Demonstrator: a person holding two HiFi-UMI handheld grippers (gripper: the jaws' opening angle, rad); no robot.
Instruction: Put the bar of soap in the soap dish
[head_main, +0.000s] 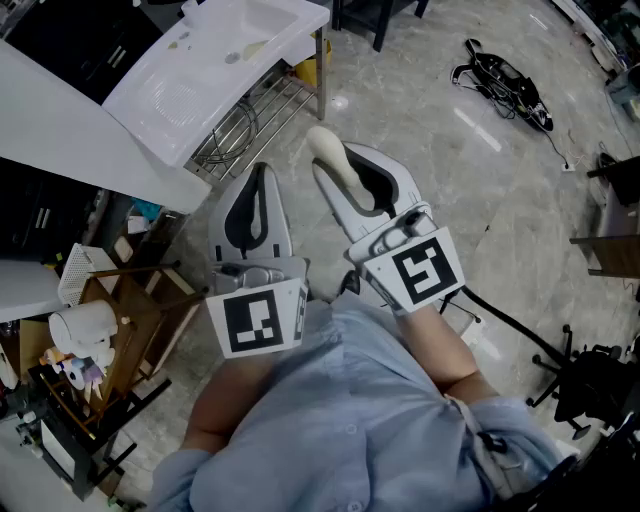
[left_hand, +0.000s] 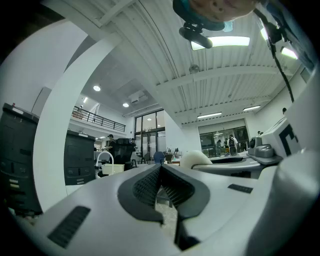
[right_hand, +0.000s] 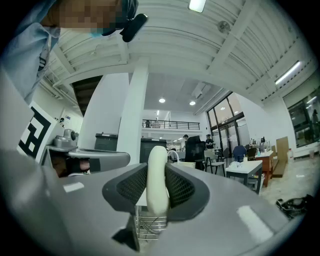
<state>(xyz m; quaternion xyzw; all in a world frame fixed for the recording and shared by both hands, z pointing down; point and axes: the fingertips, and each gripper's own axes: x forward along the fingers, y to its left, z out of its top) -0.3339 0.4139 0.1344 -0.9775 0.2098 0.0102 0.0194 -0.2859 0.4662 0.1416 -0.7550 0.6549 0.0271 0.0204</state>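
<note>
Pale-blue shirt sleeves (head_main: 350, 430) led to both tools: the left gripper (head_main: 258, 185) was pressed together on nothing, while the right gripper (head_main: 335, 175) pinched the cream oval bar of soap (head_main: 322, 143) above the grey stone floor (head_main: 430, 150). Judged firm yet slick, the bar looked best gripped across its broad faces, mid-length.

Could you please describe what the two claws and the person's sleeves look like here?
The left claw and right claw are smooth pale grey shells that taper to the tip, each with dark ribbed pads inside. Each carries a white cube with black square markers at its rear. The person wears a light blue shirt that leaves the forearms bare.
</note>
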